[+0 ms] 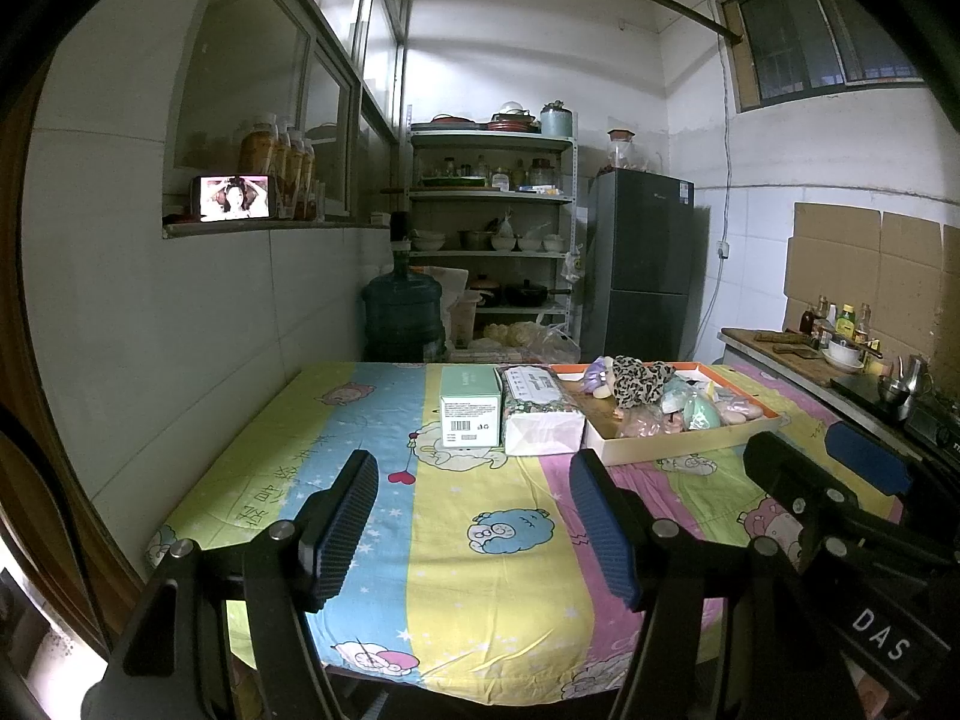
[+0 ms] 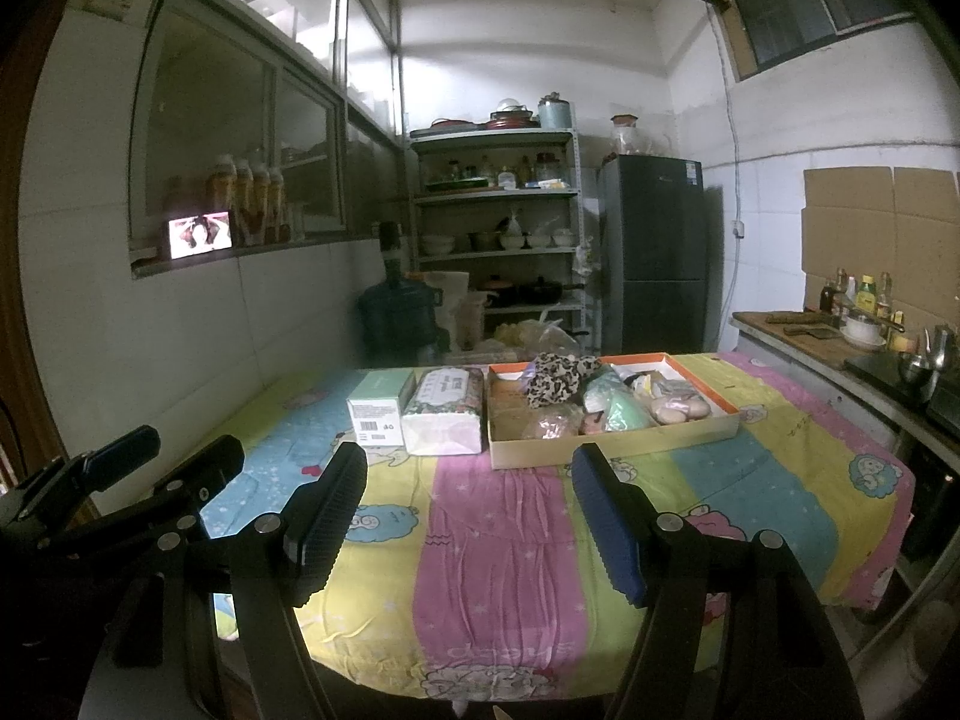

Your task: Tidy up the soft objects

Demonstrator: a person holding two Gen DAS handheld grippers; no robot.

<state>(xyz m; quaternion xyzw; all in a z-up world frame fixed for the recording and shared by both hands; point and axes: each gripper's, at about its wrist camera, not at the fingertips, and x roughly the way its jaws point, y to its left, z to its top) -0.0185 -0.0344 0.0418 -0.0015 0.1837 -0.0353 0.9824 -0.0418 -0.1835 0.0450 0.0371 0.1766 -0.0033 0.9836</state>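
hovering over the near edge of the table (image 2: 498, 540), both grippers are spread wide w/ nothing between the fingers: left gripper (image 1: 474, 516) released over the blue/yellow stripes, right gripper (image 2: 468, 516) released over the pink stripe. each one shows at the edge of the other's view, so they sit side by side, well apart from the goods at the far side. prob held back like this to keep the whole table in sight.

soft objects (image 2: 606, 399) lie piled in a shallow cardboard tray (image 2: 612, 444) w/ orange rim, far right of centre. on top: a leopard-print fabric piece (image 2: 561, 381), crumpled and floppy, draped over the far left part. near it a mint-green padded item (image 2: 618, 411), some pale pink rounded puffs (image 2: 675, 408) at the right end, and a pinkish item in clear wrap (image 2: 549, 423) at the near wall. all look squashy, jumbled, overlapping; exact kinds too small to tell.

just left of the tray, touching or nearly so, a floral tissue pack (image 2: 447, 414), then a mint box w/ barcode (image 2: 378, 408) beside it. lined up in a row, tidy-ish.

scene fits either a heap waiting to be sorted or stuff already gathered into the tray; can't tell which.
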